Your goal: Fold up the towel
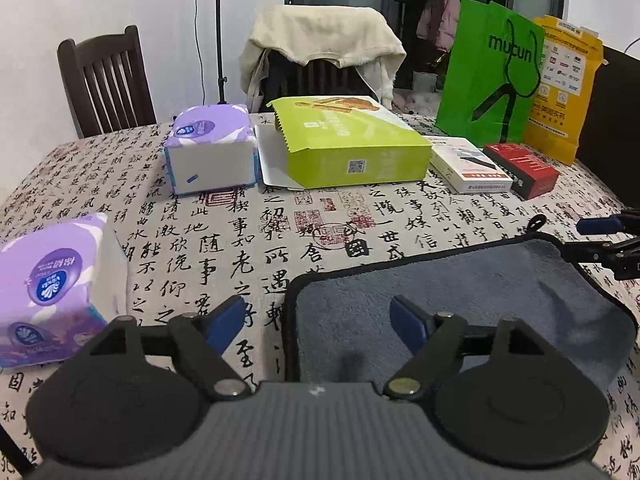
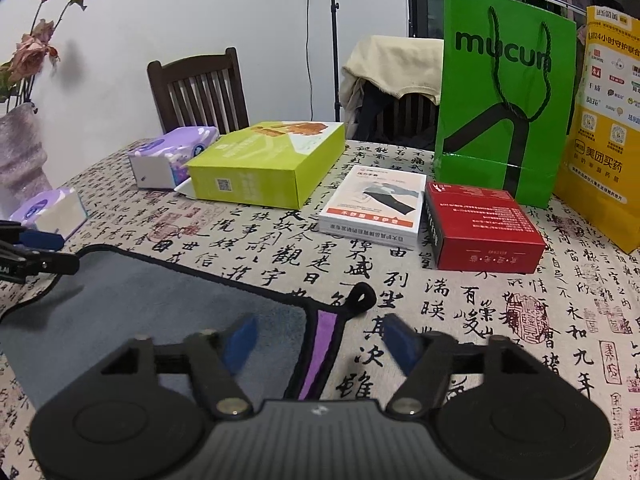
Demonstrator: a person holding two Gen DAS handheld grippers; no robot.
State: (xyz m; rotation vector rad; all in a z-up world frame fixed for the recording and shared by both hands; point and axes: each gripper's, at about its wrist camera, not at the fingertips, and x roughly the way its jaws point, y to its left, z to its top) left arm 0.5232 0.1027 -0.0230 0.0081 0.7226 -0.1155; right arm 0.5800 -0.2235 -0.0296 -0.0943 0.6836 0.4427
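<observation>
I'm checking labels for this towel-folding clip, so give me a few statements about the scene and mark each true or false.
1. Both grippers are open. True: the left gripper and right gripper hold nothing.
2. The towel is draped over a chair. False: it lies on the table.
3. A corner of the towel shows a purple underside. True.
4. The red box stands on top of the green box. False: it sits on the table, beside the white box.
5. The green bag stands upright behind the red box. True.
</observation>
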